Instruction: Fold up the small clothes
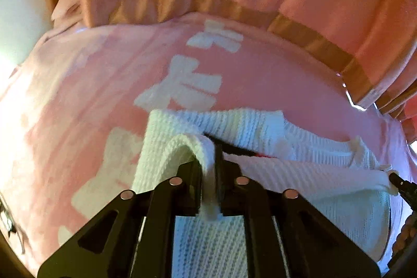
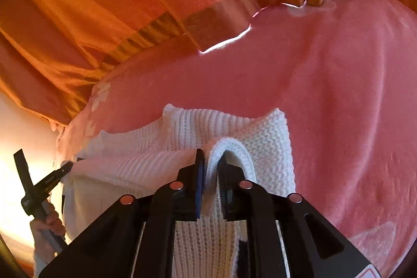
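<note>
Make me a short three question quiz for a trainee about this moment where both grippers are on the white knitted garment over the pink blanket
1. True or false: the left gripper is shut on an edge of the white knitted garment.
2. Which surface lies under the garment? A: a bare wooden table. B: a pink blanket with pale shapes. C: a grey carpet.
3. In the right wrist view, what does the right gripper have between its pads?

Key
1. True: a fold of the knit runs between its closed fingers.
2. B.
3. A folded edge of the same white knitted garment, pinched between them.
</note>
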